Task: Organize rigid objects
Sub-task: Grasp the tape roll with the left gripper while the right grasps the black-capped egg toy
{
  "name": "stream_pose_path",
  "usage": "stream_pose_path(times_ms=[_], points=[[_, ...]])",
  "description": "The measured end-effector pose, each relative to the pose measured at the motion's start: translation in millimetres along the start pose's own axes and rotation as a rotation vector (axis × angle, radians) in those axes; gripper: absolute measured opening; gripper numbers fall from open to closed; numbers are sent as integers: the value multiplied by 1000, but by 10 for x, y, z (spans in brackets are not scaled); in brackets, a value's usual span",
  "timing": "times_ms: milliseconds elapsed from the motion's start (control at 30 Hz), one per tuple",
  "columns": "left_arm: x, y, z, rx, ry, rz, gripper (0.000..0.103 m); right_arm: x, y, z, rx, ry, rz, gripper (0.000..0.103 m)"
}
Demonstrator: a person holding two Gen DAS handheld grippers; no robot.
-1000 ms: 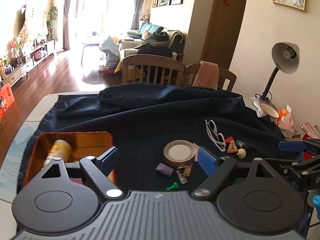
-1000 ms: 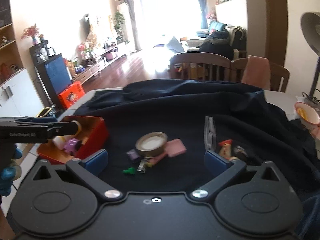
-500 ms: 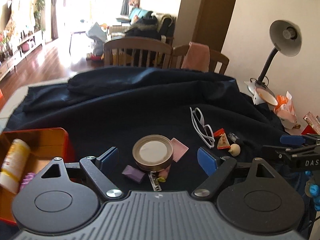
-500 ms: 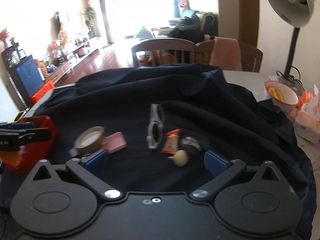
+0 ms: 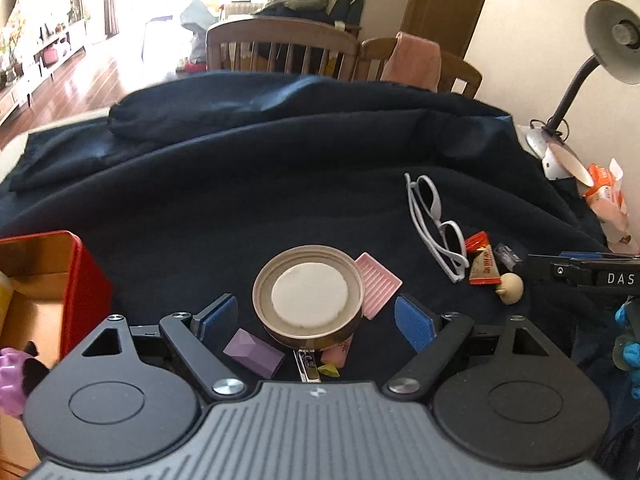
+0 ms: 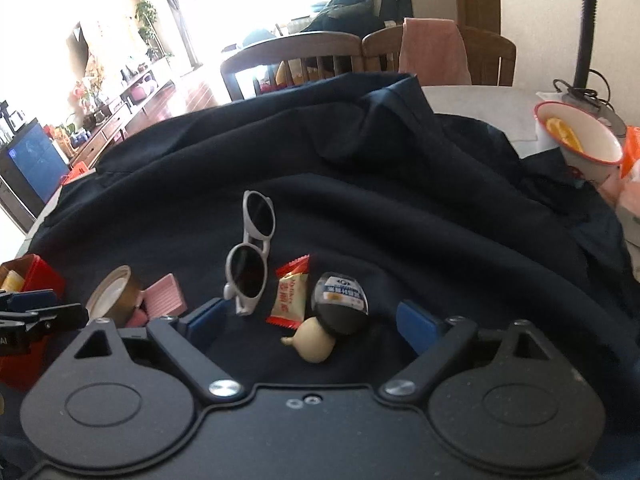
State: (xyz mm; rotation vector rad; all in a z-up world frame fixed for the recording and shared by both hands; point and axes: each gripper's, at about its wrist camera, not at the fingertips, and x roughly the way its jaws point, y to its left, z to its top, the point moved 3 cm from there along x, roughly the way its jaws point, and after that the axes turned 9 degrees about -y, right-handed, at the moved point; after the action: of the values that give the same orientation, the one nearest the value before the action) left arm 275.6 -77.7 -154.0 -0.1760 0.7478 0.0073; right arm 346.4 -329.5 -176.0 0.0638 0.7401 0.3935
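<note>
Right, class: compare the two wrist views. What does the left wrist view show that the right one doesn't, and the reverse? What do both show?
Left wrist view only: the purple block and nail clipper near the open left tool.

Right wrist view only: the black capsule's label and the bowl's orange slice, beyond the open right tool.

Both: white sunglasses, candy packet, round tin lid, pink ridged tray, red box.

Left claw [image 5: 316,318] and right claw [image 6: 316,320] both gape wide, holding nothing.
</note>
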Motion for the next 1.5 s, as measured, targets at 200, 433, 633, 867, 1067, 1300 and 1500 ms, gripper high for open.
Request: stream_pose_path(times_ms=[200, 433, 633, 867, 1067, 1300, 1500], points=[[185, 42, 3, -39, 34, 1, 86, 171, -63, 9, 33, 28, 28, 78], [318, 80, -26, -35, 59, 5, 86, 289, -191, 7, 74, 43, 29, 73], [409, 98, -37, -39, 74, -4, 86, 349, -267, -17, 113, 53, 48, 66], [505, 116, -52, -23, 82, 16, 86, 328, -230, -34, 78, 41, 40, 51], [510, 126, -49, -14, 71, 23, 80, 313, -223, -37, 51, 39, 14, 39], [479, 101, -37, 17, 64, 34, 77, 285, -187, -56, 36, 33, -6, 37], [385, 80, -40, 41, 50, 46, 77, 176, -165, -44, 32, 12, -25, 37]])
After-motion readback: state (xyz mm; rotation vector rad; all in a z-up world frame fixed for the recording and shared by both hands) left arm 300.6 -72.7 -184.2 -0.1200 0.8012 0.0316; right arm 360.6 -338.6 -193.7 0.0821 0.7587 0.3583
